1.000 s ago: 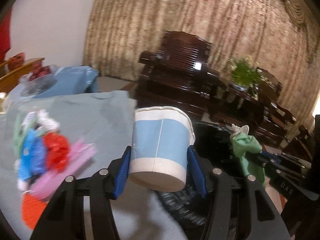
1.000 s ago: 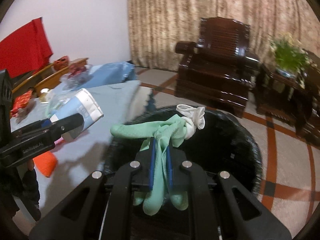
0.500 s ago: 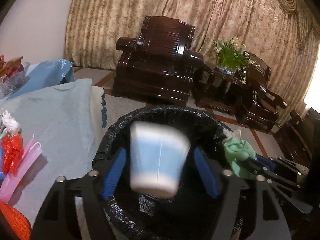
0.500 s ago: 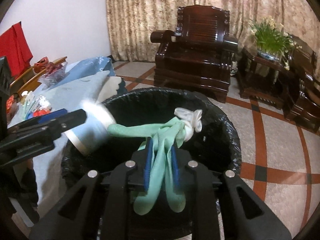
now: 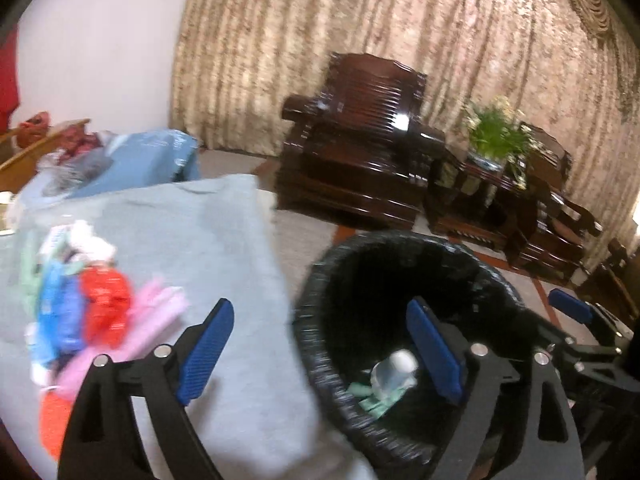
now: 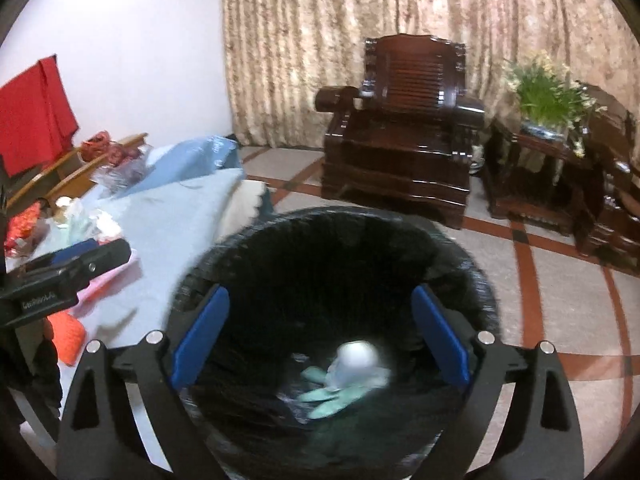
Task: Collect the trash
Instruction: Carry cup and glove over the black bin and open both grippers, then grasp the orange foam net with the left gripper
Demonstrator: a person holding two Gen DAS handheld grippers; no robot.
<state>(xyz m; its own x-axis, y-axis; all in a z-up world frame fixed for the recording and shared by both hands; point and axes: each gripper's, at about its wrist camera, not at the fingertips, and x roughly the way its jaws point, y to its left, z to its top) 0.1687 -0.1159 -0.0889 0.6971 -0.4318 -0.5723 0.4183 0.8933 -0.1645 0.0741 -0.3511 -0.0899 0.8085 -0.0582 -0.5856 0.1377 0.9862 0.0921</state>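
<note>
- Two views show our grippers empty. In the left wrist view, our left gripper (image 5: 320, 344) fills the lower frame with its blue pads spread wide and nothing between them.
- Right of centre in that view sits the black-lined trash bin (image 5: 316, 320); at its bottom, lower centre, lie a paper cup (image 5: 394, 372) and a green glove (image 5: 374, 398), both blurred.
- At the lower left a pile of coloured trash (image 5: 100, 312) rests on the grey-blue tablecloth (image 5: 208, 240), just beside the bin's left edge.
- At the right edge we see our right gripper (image 5: 572, 308) over the bin's far side.
- In the right wrist view, our right gripper (image 6: 320, 340) spans the lower frame, jaws wide apart and holding nothing, directly above the trash bin (image 6: 476, 280).
- Low in the frame's centre, inside the bin, the paper cup (image 6: 356, 360) lies touching the green glove (image 6: 336, 398).
- At the left edge our left gripper (image 6: 80, 260) hangs over the tablecloth (image 6: 176, 232), with the trash pile (image 6: 64, 332) below it.
- A dark wooden armchair (image 6: 404, 120) stands in the upper centre.
</note>
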